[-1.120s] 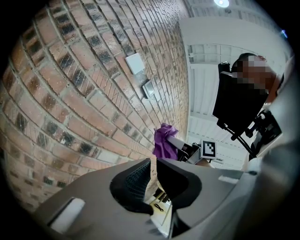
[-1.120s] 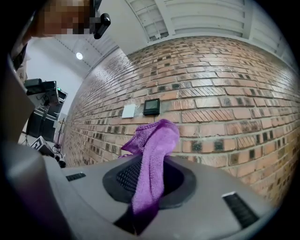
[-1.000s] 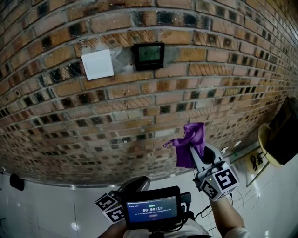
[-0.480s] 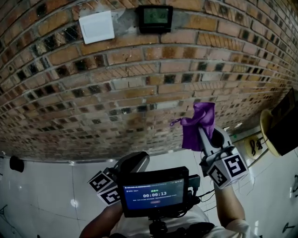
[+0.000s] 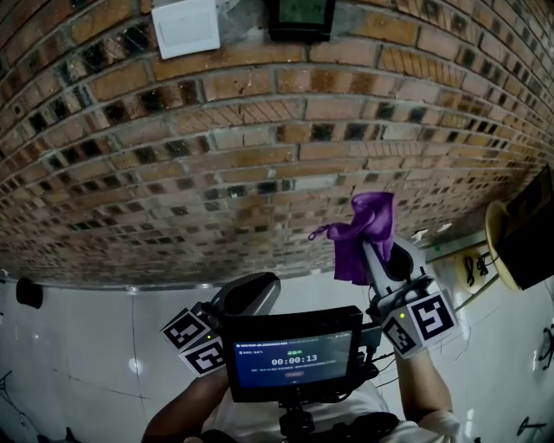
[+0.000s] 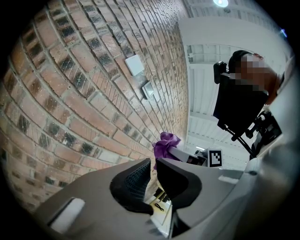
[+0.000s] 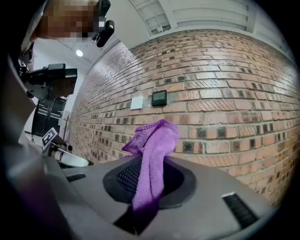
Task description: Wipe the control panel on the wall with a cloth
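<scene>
The control panel (image 5: 300, 17), a small dark frame with a greenish screen, hangs on the brick wall at the head view's top edge. A white plate (image 5: 186, 26) is fixed to its left. My right gripper (image 5: 374, 253) is shut on a purple cloth (image 5: 363, 232), held up well below the panel and apart from the wall. In the right gripper view the cloth (image 7: 154, 147) droops between the jaws of the right gripper (image 7: 149, 180), with the panel (image 7: 159, 97) ahead and higher. My left gripper (image 5: 251, 296) is low and shut on nothing; in its own view the left gripper (image 6: 152, 171) points along the wall.
A mounted screen (image 5: 294, 356) showing a timer sits at the person's chest between the grippers. A round tan object with a dark board (image 5: 515, 247) stands at the right. A small black fixture (image 5: 28, 292) sits low on the left. White surface lies below the brick wall (image 5: 173, 173).
The panel and white plate have slid up to the head view's top edge. The right gripper with the cloth has risen slightly and stays shut on it.
</scene>
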`<state>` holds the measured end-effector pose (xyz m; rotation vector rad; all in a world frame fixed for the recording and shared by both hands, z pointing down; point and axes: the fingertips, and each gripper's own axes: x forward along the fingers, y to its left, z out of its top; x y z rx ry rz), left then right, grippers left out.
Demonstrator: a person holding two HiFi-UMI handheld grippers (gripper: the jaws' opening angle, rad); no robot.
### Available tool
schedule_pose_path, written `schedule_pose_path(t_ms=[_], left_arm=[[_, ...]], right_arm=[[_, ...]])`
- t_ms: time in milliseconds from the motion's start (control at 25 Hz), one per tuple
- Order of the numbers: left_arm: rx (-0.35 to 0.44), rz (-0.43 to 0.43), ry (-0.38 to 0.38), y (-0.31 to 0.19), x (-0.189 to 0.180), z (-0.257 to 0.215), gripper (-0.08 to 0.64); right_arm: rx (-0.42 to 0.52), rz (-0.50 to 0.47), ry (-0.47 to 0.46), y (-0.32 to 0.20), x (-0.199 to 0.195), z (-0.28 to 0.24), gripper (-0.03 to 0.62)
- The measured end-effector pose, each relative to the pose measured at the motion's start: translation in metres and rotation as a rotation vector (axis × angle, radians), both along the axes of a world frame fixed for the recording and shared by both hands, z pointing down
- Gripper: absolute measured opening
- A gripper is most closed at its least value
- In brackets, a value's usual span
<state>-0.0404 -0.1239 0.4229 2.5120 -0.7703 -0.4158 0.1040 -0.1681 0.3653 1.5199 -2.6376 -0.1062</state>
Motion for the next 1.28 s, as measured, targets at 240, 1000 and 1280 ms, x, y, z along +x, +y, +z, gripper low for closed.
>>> schedule_pose_path(t_ms=[240,1000,1280], left_arm=[[0.007,0.001,0.001,-0.002,-0.002,0.002,0.034],[-0.016,0.016,-0.01,0.018,-0.015,0.004,0.034],[-0.019,0.028,-0.02,0.031,-0.024,0.009,0.034]], right_arm=[[-0.017,-0.032,0.011,0.002,-0.014,0.007,0.081],[-0.069,-0.072,0.019,0.025,-0.049,0.02,0.081],[-0.063,-0.074,0.026,0.038,-0.064,0.027,0.081]])
